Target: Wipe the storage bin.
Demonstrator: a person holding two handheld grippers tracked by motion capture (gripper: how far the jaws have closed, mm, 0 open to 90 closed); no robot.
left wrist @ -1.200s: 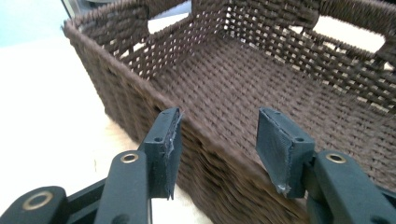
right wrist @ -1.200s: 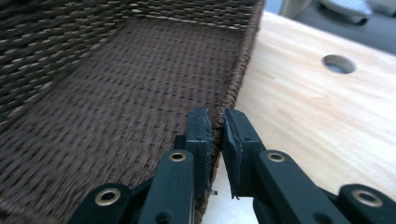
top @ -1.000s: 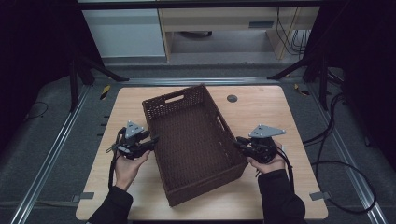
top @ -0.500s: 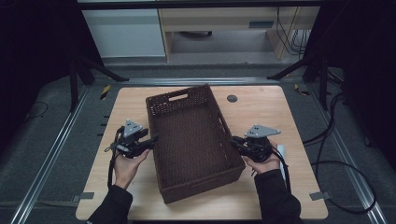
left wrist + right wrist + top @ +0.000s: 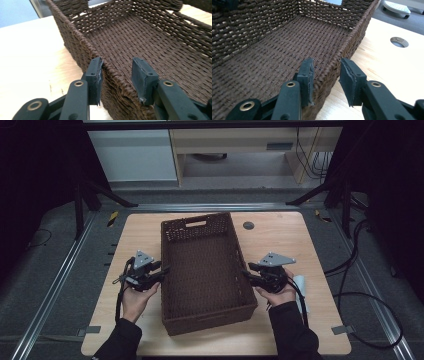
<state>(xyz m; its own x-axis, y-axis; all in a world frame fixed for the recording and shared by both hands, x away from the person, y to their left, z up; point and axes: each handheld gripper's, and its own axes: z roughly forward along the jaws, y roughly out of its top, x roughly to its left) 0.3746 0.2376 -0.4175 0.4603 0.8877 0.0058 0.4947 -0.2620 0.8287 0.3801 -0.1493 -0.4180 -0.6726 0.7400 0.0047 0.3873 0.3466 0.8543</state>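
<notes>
A dark brown woven basket (image 5: 205,265) stands empty at the table's middle, its long side running away from me. My left gripper (image 5: 164,270) is open and straddles the basket's left wall. In the left gripper view (image 5: 117,75) the outer jaw touches the weave and the inner jaw stands off it inside the basket (image 5: 150,42). My right gripper (image 5: 248,273) is open astride the right wall. In the right gripper view (image 5: 324,77) the inner jaw rests against the wall of the basket (image 5: 274,50) and the outer jaw hangs apart over the tabletop.
The light wooden table (image 5: 280,235) has a round cable hole (image 5: 248,225) beyond the basket's far right corner, seen too as the hole (image 5: 399,41). A white object (image 5: 301,287) lies by the right wrist. Dark floor, rails and cables surround the table.
The basket has swung from a slant to stand nearly square with the table. The right gripper has shifted left with its wall; the left gripper has barely moved.
</notes>
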